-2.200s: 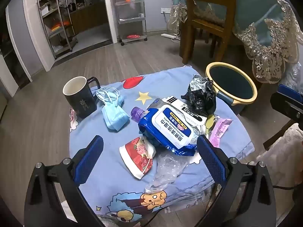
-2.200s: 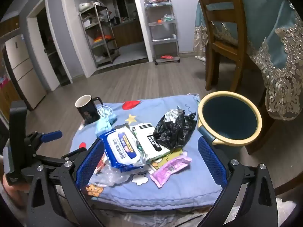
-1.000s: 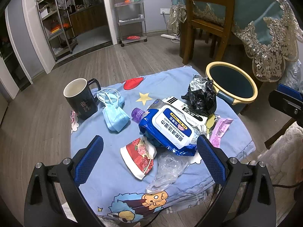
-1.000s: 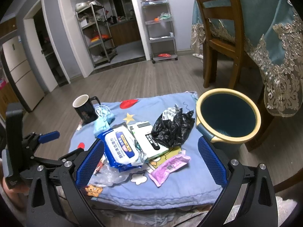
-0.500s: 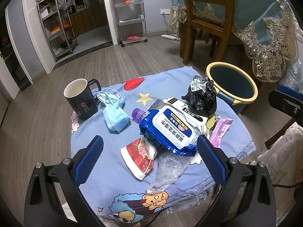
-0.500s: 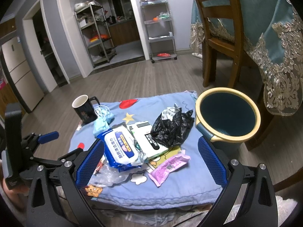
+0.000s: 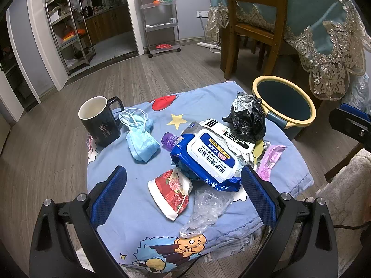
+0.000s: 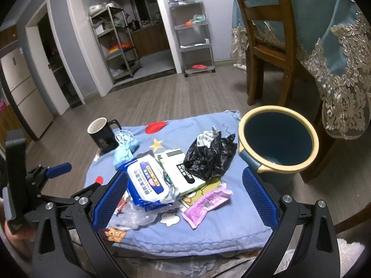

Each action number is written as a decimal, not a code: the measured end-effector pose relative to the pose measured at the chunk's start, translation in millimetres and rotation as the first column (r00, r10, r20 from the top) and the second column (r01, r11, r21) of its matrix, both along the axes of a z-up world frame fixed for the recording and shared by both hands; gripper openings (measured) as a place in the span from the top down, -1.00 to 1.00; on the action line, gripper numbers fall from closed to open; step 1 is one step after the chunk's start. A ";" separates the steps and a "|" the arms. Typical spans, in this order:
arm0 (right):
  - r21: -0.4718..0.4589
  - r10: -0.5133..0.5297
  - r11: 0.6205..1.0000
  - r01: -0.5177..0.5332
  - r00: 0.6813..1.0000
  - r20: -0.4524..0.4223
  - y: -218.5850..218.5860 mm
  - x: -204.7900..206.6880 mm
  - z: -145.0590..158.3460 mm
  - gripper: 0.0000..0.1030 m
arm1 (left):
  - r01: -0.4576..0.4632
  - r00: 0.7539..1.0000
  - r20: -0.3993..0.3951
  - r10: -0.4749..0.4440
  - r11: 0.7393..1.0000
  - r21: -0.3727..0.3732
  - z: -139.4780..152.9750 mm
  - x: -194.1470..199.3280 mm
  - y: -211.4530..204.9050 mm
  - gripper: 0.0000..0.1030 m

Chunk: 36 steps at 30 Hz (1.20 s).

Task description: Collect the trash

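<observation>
Wood floor (image 7: 162,74), chair (image 7: 252,20), shelving (image 8: 194,34)

The blue wipes pack (image 7: 209,159) reads "KITCHEN CLEANING WIPES"; other print is unclear.

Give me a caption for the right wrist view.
Open right gripper above litter on a blue cloth, beside an empty bin.

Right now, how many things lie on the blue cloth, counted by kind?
Mug: 1
Face masks: 1 bunch
Wipes pack: 1
White box: 1
Black bag: 1
Pink wrapper: 1
Red floral pouch: 1
Clear plastic: 1
Purple-capped item: 1
Total: 9
</observation>
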State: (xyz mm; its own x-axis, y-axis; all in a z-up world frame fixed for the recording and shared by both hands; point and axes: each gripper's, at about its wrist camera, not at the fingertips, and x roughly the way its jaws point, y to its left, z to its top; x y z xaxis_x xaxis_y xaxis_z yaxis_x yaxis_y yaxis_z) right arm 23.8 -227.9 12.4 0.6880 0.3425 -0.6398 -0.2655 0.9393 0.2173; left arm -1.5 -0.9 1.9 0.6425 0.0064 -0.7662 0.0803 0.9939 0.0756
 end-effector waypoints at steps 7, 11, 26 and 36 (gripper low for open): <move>0.000 -0.001 1.000 0.001 1.000 -0.002 -0.1 0.4 -0.6 -0.90 | -0.001 1.000 0.000 0.001 1.000 0.002 0.1 0.3 0.1 -0.88; 0.000 0.000 1.000 0.000 1.000 -0.002 -0.3 0.3 -0.7 -0.90 | 0.000 1.000 0.001 0.000 1.000 0.001 0.3 0.2 0.3 -0.88; 0.047 -0.134 0.989 0.144 0.976 -0.172 -14.6 41.7 -39.1 -0.90 | -0.038 0.998 0.056 0.031 0.992 0.122 -13.5 24.2 4.5 -0.88; 0.025 -0.163 0.983 0.180 0.935 -0.315 -14.8 80.3 -83.6 -0.90 | -0.118 0.989 -0.094 0.113 0.992 -0.053 -46.0 66.1 32.2 -0.88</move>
State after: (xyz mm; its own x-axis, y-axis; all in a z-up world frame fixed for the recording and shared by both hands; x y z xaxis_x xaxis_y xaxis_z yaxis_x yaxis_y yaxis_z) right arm 104.1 -242.7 -71.1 0.5090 0.2763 -0.8152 -0.0130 0.9494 0.3137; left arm 64.6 31.3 -44.1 0.5684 0.0300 -0.8222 -0.0314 0.9994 0.0147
